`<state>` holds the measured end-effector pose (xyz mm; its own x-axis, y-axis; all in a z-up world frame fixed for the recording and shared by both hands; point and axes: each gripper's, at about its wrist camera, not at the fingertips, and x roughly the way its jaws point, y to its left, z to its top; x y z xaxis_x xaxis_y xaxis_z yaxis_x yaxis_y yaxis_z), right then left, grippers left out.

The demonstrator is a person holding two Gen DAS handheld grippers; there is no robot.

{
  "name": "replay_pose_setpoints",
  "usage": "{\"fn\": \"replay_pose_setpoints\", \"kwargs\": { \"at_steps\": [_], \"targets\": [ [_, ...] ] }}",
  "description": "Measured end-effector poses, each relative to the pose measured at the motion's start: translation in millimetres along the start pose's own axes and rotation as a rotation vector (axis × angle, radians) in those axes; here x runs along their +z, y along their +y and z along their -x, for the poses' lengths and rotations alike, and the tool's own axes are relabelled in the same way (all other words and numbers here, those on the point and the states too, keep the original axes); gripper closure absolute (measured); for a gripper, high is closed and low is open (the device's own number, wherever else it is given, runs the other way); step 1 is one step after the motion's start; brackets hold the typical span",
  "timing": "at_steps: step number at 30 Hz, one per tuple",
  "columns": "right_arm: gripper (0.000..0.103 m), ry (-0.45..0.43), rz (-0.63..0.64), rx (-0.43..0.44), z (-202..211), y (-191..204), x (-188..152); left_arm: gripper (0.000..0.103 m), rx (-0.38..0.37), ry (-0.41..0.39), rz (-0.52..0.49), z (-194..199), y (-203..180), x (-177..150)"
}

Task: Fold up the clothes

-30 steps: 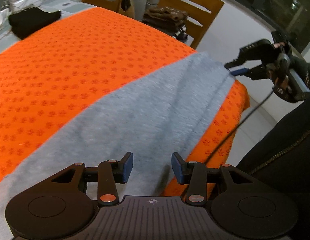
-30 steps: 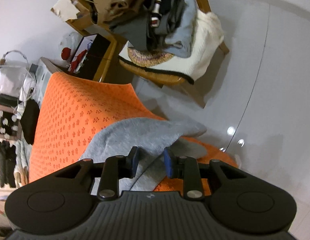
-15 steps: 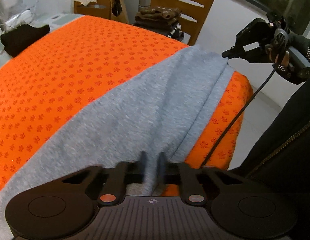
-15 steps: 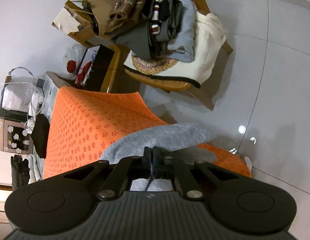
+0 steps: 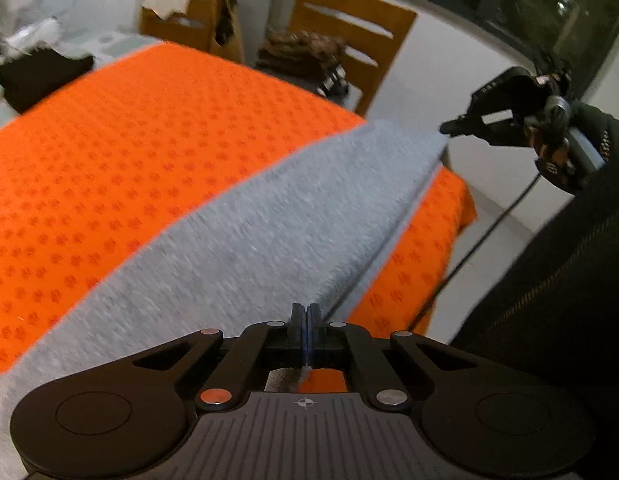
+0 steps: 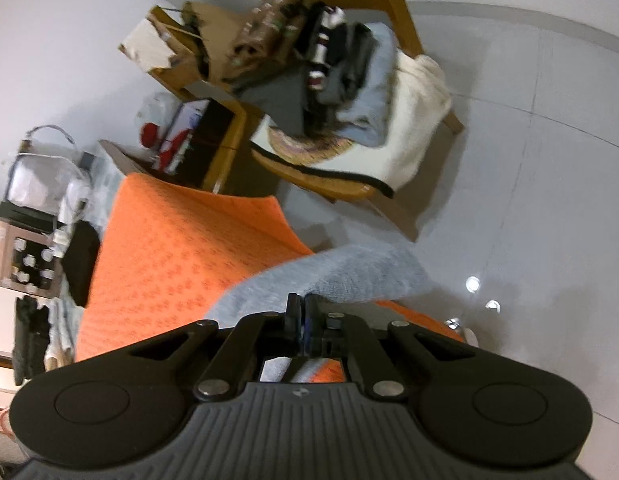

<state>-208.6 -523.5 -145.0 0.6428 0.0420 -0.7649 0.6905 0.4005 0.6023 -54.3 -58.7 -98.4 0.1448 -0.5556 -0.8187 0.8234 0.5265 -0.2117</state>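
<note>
A: Garment (image 5: 245, 240), grey, lies along the near edge of the orange cloth (image 5: 121, 148) on the table. I have both grippers on it right now.

B: How does the left gripper (image 5: 306, 314) stand?

A: Its jaws are pressed together with the garment's near edge pinched between them. From my left camera the fabric runs away from the tips in a taut ridge, with 2 layers showing along the right side.

B: And the other end?

A: The ridge leads straight to the right gripper (image 5: 449, 127), far off at the table corner, where its tips meet the grey corner. A gloved hand (image 5: 557, 148) carries it, and a black cable (image 5: 481, 240) hangs down from it.

B: What does the right camera give you?

A: The right gripper (image 6: 300, 316) is clamped too, fingers closed on grey fabric (image 6: 349, 276), which bulges up and hangs off the cloth's (image 6: 177, 248) edge over the floor (image 6: 529, 160). (The picture is blurred, so I cannot tell how many layers are in that pinch.)

B: Anything else around?

A: A wooden chair (image 6: 409, 184) piled with clothes (image 6: 333, 80) beyond the table, and a black item (image 5: 41, 76) on the far left.
</note>
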Motion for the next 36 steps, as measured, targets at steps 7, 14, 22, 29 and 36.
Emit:
{"fn": "replay_pose_setpoints", "kwargs": {
  "at_steps": [7,14,22,29,36],
  "targets": [
    [0.095,0.023,-0.028,-0.062,-11,-23,-10,0.098,0.013,0.053,0.033,-14,6,-3],
    [0.076,0.043,-0.143,0.019,-10,-40,-11,0.091,0.032,0.032,0.085,-2,13,-3],
    [0.076,0.046,0.079,0.012,-18,13,-5,0.075,0.098,-0.011,0.197,13,29,-1],
    [0.076,0.046,0.273,0.010,-24,62,-6,0.064,0.183,-0.052,0.271,44,41,-18],
    [0.076,0.017,0.440,0.028,-10,122,-58,0.056,0.212,-0.107,0.264,91,63,-54]
  ]
}}
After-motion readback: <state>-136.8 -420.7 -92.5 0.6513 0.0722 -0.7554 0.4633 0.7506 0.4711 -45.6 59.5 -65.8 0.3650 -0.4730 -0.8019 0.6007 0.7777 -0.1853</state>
